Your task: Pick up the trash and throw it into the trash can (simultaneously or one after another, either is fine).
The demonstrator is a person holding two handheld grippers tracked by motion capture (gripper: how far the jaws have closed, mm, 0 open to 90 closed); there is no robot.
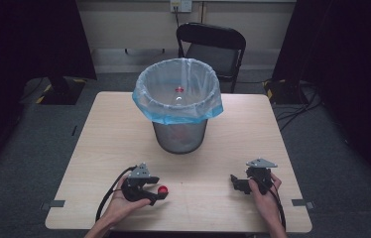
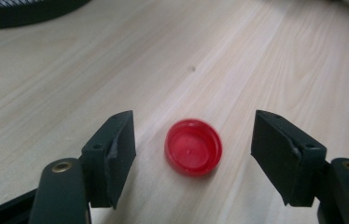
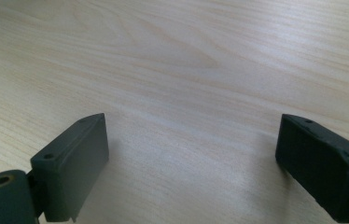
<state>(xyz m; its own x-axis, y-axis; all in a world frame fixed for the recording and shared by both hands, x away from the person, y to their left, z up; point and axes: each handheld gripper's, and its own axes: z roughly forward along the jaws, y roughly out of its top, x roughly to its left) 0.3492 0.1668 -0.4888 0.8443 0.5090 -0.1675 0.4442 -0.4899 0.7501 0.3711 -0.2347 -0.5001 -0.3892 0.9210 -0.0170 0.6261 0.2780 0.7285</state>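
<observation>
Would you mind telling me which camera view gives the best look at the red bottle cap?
The left gripper view: the red bottle cap lies open side up on the table, between the open jaws of the left claw, touching neither. The high view shows it as a small red dot at that claw's tip.

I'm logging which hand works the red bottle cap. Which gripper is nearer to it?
Left. The left gripper has its open jaws either side of the red bottle cap on the table; the right gripper sits well off to the cap's right.
</observation>
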